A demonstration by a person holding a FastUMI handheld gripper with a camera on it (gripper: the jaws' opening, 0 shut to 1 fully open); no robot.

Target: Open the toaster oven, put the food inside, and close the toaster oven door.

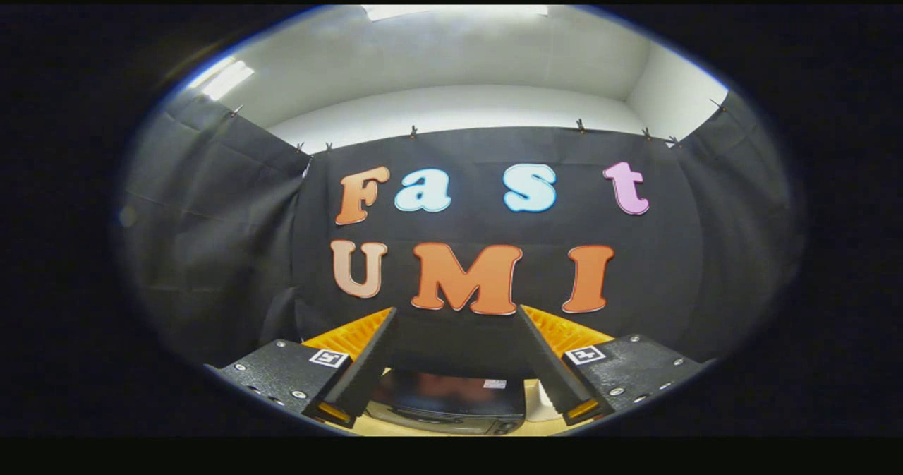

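Observation:
My gripper (455, 316) is held high and level, looking at the booth's black cloth wall, with its two fingers spread wide apart and nothing between them. Far below, seen in the gap between the fingers, lies the dark top of the toaster oven (448, 397) on a light wooden table (536, 427). I see only its top and a strip of its front edge, so I cannot tell how the door stands. No food is visible.
Black cloth walls (211, 235) close the booth at the back and on both sides, with a white ceiling (451, 58) and lamps above. A small white object (544, 403) sits on the table just right of the oven.

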